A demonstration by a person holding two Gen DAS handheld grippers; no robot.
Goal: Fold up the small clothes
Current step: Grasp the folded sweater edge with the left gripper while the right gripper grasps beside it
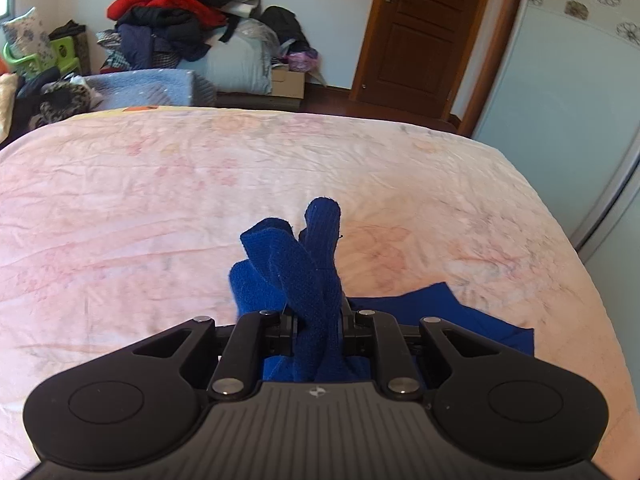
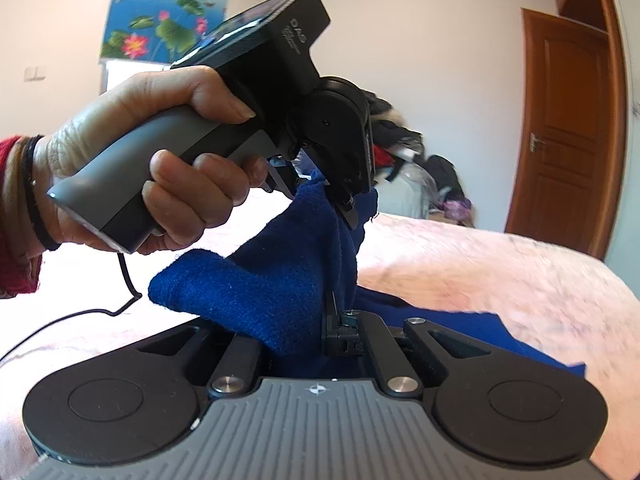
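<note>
A dark blue knitted garment (image 1: 304,264) is bunched between the jaws of my left gripper (image 1: 318,320), which is shut on it; a fold sticks up in front and the rest trails to the right over the pink bedsheet (image 1: 160,200). In the right wrist view the same blue garment (image 2: 256,300) is stretched between my right gripper (image 2: 304,340), shut on its lower fold, and the left gripper (image 2: 340,192), held by a hand above it and pinching the upper edge. More blue cloth (image 2: 500,332) lies on the bed to the right.
A pile of clothes (image 1: 172,20) and bedding stands beyond the far edge of the bed. A brown door (image 1: 420,28) is at the back right, a pale wardrobe (image 1: 568,80) on the right. A black cable (image 2: 80,312) trails across the bed on the left.
</note>
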